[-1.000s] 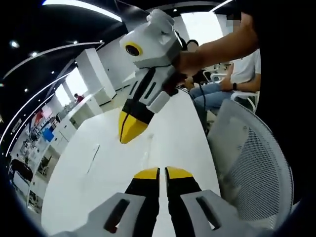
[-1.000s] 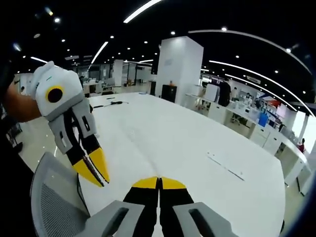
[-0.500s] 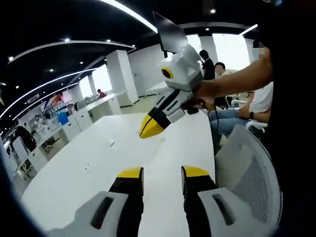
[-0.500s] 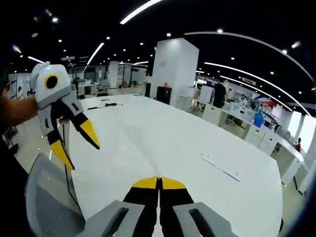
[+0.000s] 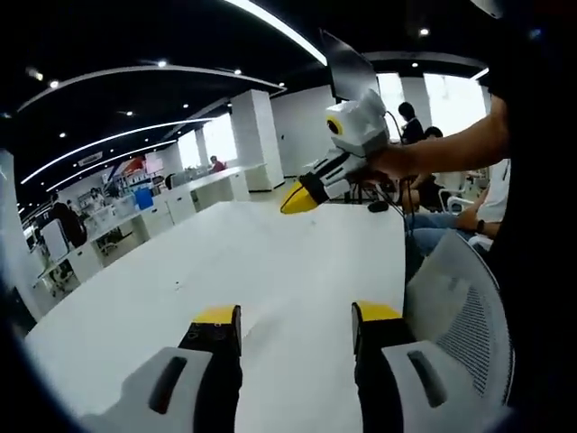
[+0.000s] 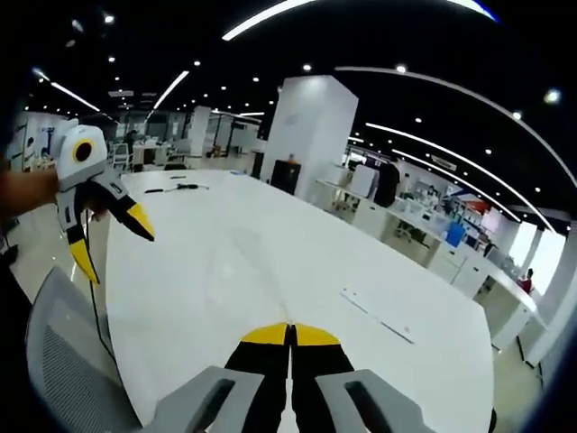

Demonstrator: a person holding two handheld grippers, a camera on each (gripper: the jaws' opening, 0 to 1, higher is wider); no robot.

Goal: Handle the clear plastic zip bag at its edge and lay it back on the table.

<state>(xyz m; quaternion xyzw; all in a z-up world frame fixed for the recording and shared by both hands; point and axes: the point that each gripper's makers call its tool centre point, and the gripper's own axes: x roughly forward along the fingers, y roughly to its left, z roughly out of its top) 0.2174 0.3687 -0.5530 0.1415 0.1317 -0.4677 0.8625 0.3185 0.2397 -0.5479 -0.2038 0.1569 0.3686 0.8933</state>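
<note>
Holding left gripper (image 5: 296,320) over the white table (image 5: 135,307), jaws spread wide, gripping nothing. Lying flat on the table, seemingly, as faint creases hard to make out: clear plastic zip bag (image 6: 254,271). Pointing right gripper (image 6: 290,335) over it, jaws pressed together, empty.

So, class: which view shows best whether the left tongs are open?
The right gripper view: the left tongs appear whole from the side, yellow tips spread wide above the table. The left gripper view shows the same tongs from behind, jaws apart, rising from the bottom.
</note>
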